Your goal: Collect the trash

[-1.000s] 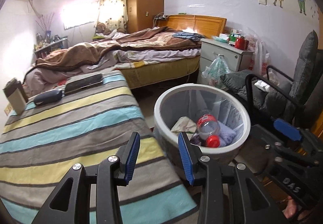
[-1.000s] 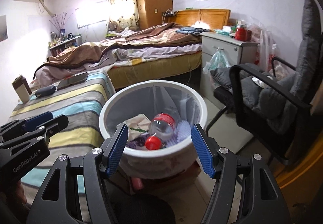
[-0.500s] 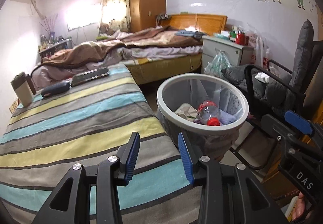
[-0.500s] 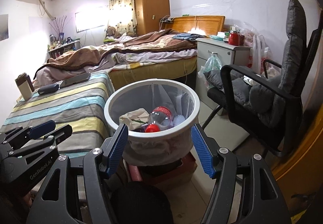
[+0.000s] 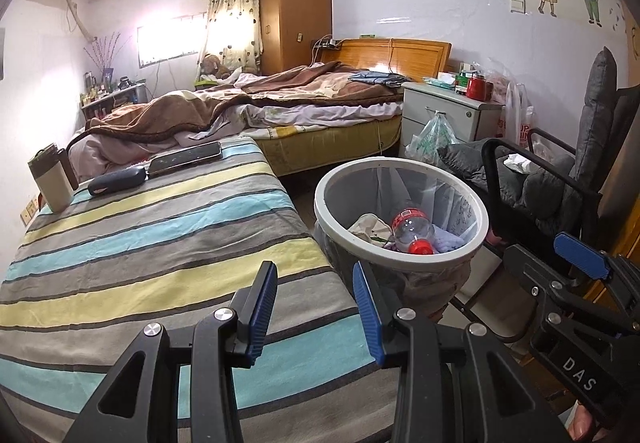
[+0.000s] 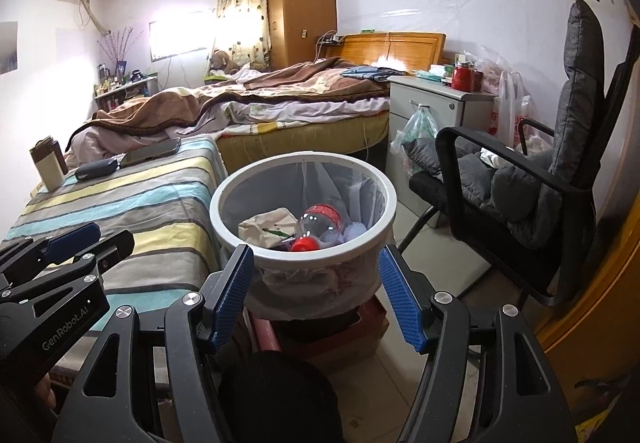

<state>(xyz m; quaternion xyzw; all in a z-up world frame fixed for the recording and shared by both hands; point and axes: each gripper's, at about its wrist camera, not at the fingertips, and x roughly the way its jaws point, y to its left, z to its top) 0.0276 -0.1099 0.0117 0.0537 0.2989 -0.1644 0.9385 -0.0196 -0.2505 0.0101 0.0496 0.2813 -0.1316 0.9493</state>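
A white-rimmed trash bin (image 5: 400, 263) with a clear liner stands beside the striped table; it also shows in the right wrist view (image 6: 303, 249). Inside lie a plastic bottle with a red cap (image 5: 412, 229) (image 6: 320, 221), crumpled paper (image 5: 370, 229) (image 6: 266, 227) and a purple scrap. My left gripper (image 5: 315, 307) is open and empty above the table's near corner, left of the bin. My right gripper (image 6: 316, 295) is open and empty, in front of the bin and apart from it.
The striped cloth table (image 5: 140, 243) carries a phone (image 5: 186, 159), a dark case (image 5: 118, 179) and a small box (image 5: 50, 179). A black chair with grey cushions (image 6: 540, 183) stands right of the bin. A bed (image 5: 280, 111) and nightstand (image 5: 448, 115) lie behind.
Both grippers have drawn back and up from the bin, which now looks smaller and farther. Both stay open and empty.
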